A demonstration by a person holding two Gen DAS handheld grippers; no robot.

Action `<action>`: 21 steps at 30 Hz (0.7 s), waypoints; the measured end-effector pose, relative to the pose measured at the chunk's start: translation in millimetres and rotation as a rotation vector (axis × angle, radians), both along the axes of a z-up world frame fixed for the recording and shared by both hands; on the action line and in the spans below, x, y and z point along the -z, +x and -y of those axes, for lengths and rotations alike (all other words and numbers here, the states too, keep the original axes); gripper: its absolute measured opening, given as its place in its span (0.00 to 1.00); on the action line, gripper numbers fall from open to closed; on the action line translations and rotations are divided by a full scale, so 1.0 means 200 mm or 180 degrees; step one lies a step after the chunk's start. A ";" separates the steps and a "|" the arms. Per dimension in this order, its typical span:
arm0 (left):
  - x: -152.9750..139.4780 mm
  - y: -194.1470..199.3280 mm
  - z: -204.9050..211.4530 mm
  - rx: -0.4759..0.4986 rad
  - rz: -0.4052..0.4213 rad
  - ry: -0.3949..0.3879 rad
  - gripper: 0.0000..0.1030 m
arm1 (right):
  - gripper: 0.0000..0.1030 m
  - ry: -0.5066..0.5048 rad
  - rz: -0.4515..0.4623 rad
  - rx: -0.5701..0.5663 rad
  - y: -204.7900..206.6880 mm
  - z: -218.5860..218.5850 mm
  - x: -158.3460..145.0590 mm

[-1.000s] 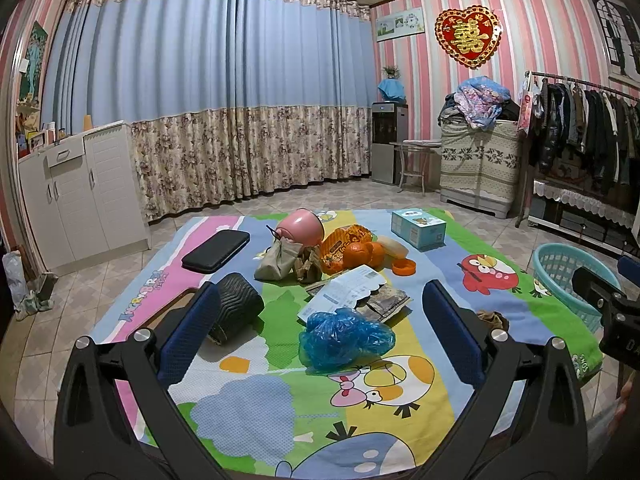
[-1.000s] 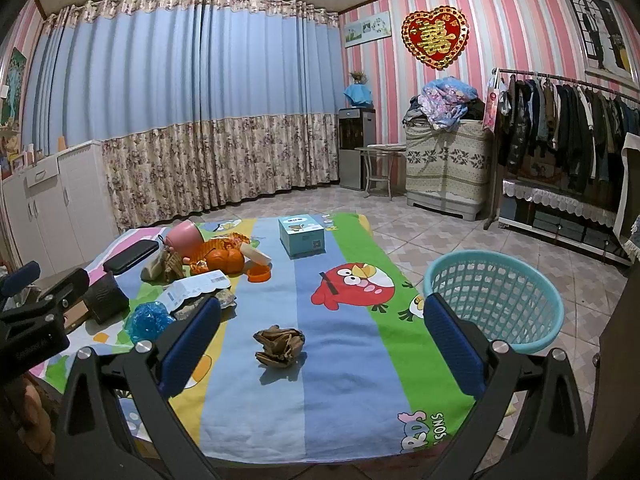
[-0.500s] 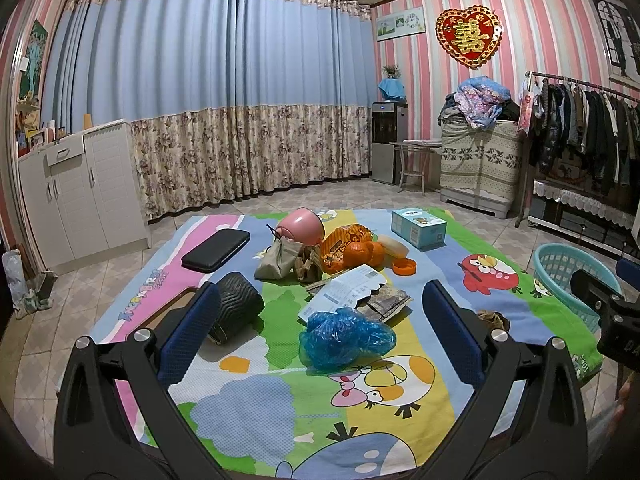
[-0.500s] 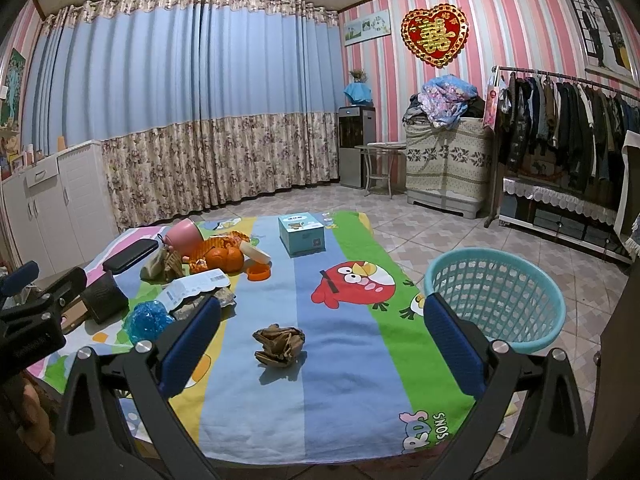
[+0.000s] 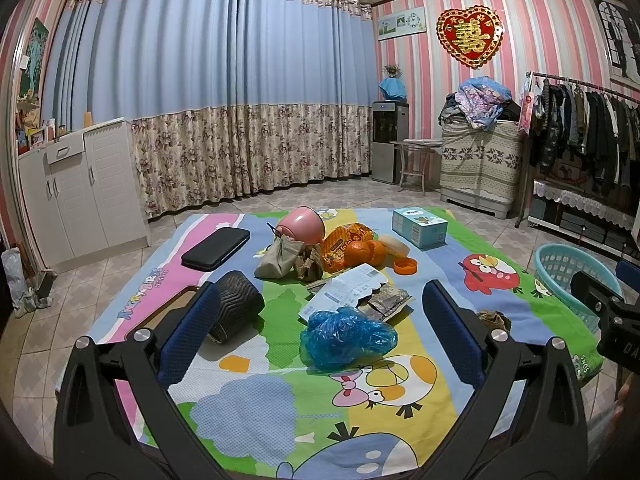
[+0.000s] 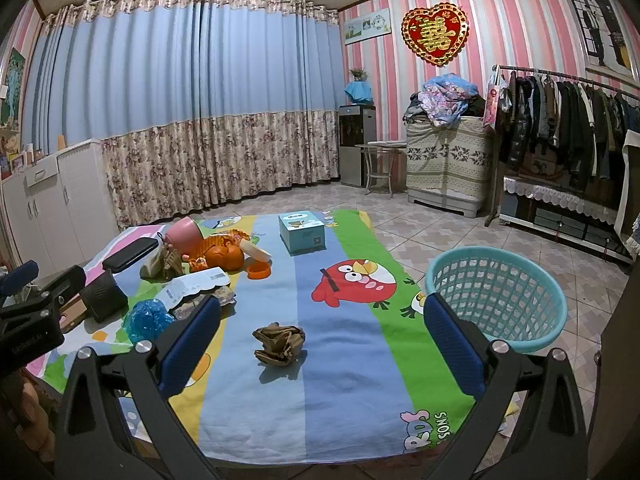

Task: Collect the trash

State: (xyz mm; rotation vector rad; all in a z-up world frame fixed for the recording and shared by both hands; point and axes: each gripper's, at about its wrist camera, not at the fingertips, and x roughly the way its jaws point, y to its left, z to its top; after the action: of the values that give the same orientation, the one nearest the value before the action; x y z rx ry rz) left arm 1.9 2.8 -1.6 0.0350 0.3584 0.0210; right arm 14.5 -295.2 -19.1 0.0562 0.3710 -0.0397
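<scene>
Nothing on the mat has shifted since a second ago; both of your grippers hold almost the same pose, with only a slight drift of view.

Your left gripper (image 5: 320, 316) hangs above the near edge of the cartoon play mat (image 5: 240, 400), jaws spread wide and holding nothing. Between its blue pads sits a crumpled blue plastic bag (image 5: 346, 336), resting on the mat and clear of both fingers. Just left of the bag lies a black ribbed roll (image 5: 236, 310), close to the left finger. Beyond the bag, a white paper slip (image 5: 346, 290) lies over some printed scraps. Farther on is the central pile: an overturned pink cup (image 5: 302, 226), a beige cloth pouch (image 5: 278, 260), an orange snack bag (image 5: 346, 240) and oranges (image 5: 362, 252), with an orange lid (image 5: 405, 267) to their right. A black flat case (image 5: 216, 248) lies at far left, a light blue box (image 5: 418, 226) at far right.

Your right gripper (image 6: 320, 318) is likewise released, jaws wide apart, nothing between them but air. Centred in its gap, on the blue stripe of the mat, is a crumpled brown paper wad (image 6: 280, 344), untouched. A teal laundry basket (image 6: 496, 292) stands on the tiled floor just off the right edge of the mat, near the right finger. I cannot tell whether the basket holds anything.
</scene>
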 end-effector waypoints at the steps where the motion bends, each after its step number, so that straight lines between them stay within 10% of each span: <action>1: 0.01 0.00 0.00 0.0000 -0.0003 0.0003 0.95 | 0.96 -0.0001 0.0000 0.0000 0.00 0.00 0.00; 21: 0.02 0.01 0.00 -0.0004 -0.0005 0.0011 0.95 | 0.96 0.0008 -0.0001 -0.0002 0.00 0.00 0.00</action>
State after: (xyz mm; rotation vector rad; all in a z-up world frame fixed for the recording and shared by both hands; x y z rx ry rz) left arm 3.7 2.2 -4.9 0.0383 0.3600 0.0227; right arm 14.3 -296.0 -18.9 0.0587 0.3714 -0.0386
